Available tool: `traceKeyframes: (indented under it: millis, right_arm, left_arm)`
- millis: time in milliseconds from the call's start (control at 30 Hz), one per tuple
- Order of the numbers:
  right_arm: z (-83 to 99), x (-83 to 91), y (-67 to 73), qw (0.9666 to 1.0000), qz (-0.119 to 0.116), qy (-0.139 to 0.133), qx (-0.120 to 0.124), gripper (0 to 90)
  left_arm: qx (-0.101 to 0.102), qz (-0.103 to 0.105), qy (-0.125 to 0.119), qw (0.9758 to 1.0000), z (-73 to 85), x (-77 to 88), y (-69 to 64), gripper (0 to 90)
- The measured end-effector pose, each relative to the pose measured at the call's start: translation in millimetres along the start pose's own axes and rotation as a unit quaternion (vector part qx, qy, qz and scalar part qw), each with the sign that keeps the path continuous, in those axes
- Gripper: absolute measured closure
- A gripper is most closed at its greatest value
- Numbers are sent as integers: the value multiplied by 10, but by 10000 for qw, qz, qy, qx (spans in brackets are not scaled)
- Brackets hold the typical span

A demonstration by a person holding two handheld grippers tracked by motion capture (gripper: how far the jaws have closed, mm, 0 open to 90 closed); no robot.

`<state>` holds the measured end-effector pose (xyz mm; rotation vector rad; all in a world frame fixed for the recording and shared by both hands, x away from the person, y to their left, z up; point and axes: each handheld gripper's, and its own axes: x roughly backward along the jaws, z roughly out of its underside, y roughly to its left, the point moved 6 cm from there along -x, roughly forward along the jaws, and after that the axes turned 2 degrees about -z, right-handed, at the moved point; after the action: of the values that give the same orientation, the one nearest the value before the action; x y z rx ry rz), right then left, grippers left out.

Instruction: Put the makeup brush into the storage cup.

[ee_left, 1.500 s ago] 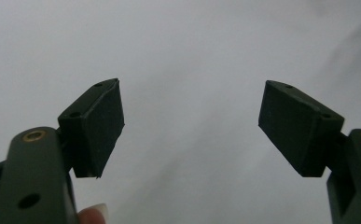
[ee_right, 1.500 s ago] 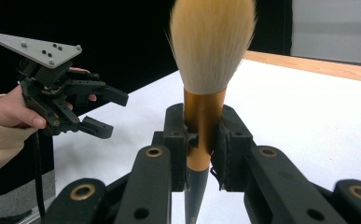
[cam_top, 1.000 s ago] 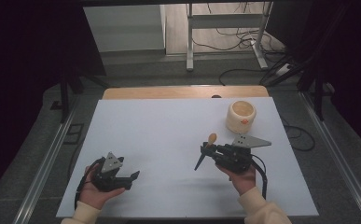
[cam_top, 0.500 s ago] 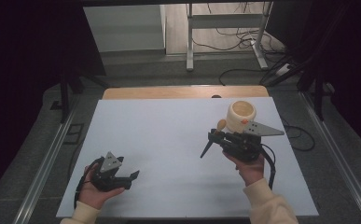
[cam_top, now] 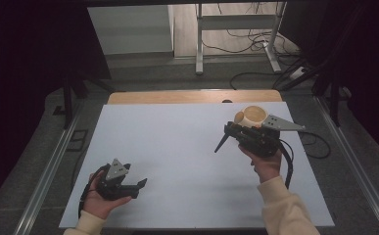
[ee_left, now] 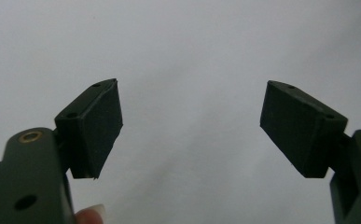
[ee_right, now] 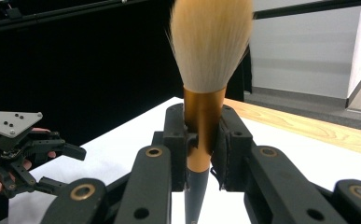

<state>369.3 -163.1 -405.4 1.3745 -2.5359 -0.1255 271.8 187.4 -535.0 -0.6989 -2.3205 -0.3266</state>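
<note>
Here the brush (ee_right: 205, 93) stands clamped between the right gripper's (ee_right: 201, 140) fingers.

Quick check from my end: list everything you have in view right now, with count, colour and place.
makeup brush: one, copper ferrule, pale bristles, dark handle; clamped upright between the right jaws, above the table's right side.
holder: one, tan, round and open-topped; far right of the table, partly behind the right gripper.
table: one, white top with a wooden strip along the far edge.
cables: several, dark, on the floor beyond the table.
left hand-held gripper: one, black, jaws open and empty, low at the near left.
right hand-held gripper: one, black, shut on the brush ferrule.
</note>
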Motion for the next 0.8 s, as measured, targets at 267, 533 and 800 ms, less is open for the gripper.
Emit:
traceKeyframes:
  millis: [267,533,800]
  right_arm:
    - [-7,67,-42,9998,102,-105,-127,767]
    - [12,52,-74,9997,180,-47,-161,767]
    - [-13,85,-125,9994,257,-136,-168,767]
  left_arm:
    - [40,43,-42,10000,-14,19,-11,213]
    - [65,47,-21,10000,-5,19,5,213]
    - [108,120,-69,9998,-27,27,-16,210]
